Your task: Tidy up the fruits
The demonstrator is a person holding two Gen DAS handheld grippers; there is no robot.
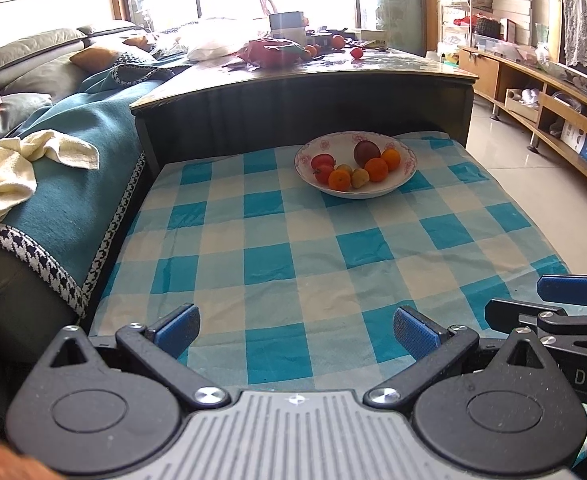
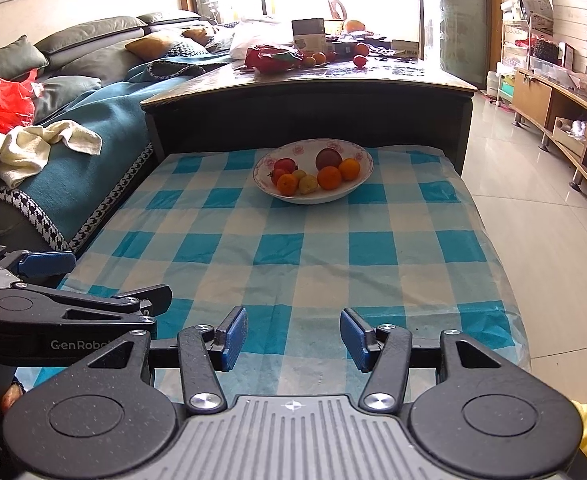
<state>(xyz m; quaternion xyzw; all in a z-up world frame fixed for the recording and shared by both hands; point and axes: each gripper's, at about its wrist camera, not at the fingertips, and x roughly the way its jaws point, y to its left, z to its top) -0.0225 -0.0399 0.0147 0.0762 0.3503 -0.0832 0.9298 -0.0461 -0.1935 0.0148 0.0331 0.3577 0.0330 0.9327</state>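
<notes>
Living room setup: a low table is covered with a blue-and-white checked cloth, pushed up against a taller dark table at its far edge. A sofa with a teal throw runs along the left edge, and a cream towel is dumped on it.

All the fruit is found in one bowl, white with a pink flower rim, sat near the far edge of the cloth, a bit right of centre in the left view. Inside it can be counted: a dark purple fruit at the back, three oranges, two red tomato-looking ones on the left side, and two small yellowish fruits in the middle. Everything is touching or packed close together.

Left gripper is held over the near edge of the cloth, jaws spread wide, nothing between the blue pads. Right gripper is held just beside it, also over the near edge, jaws parted but narrower, nothing gripped either. Both are well apart from the bowl.

More fruit and a red bag can be seen on the tall table behind, too blurry to sort out.
</notes>
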